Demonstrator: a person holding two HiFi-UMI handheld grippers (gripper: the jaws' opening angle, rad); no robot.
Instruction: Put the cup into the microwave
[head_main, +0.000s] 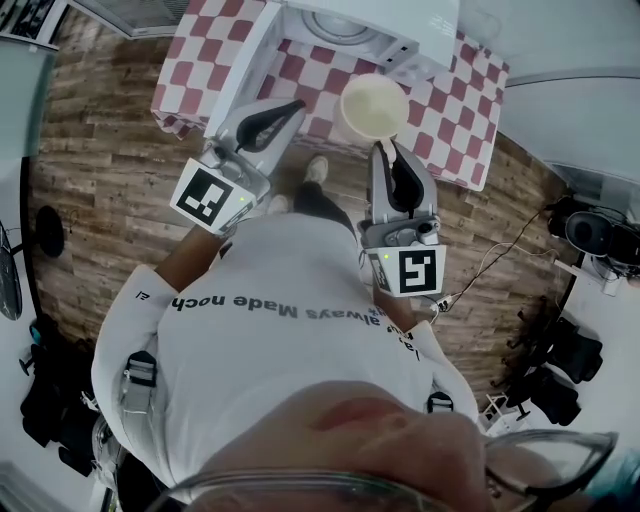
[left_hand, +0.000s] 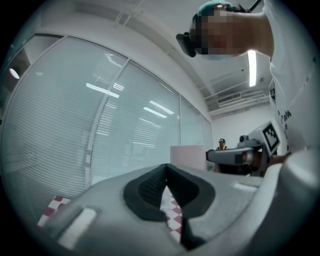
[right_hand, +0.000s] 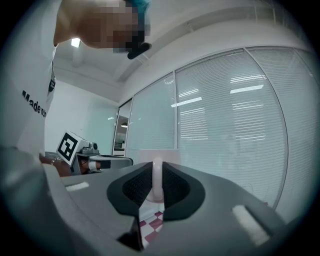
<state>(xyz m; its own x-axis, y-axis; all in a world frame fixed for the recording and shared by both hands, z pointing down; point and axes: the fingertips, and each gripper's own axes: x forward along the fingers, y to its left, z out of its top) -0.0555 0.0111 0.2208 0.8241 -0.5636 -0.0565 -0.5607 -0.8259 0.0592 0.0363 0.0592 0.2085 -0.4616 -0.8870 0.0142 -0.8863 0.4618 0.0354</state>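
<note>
Cup, seemingly, in right hand-held gripper

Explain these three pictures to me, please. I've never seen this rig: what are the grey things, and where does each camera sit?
There is no robot here. A person holds a hand-held claw in each hand. The head view comes from a camera on the person's head, looking steeply down. The other two cameras ride on the claws and look along their jaws. Ahead is a table with a red-and-white checked cloth, and on it stands a white microwave whose door looks open. The right claw is shut on the handle of a pale cup, held up in front of the microwave. Its own view shows the handle pinched between the jaws. The left claw is shut and empty.
</note>
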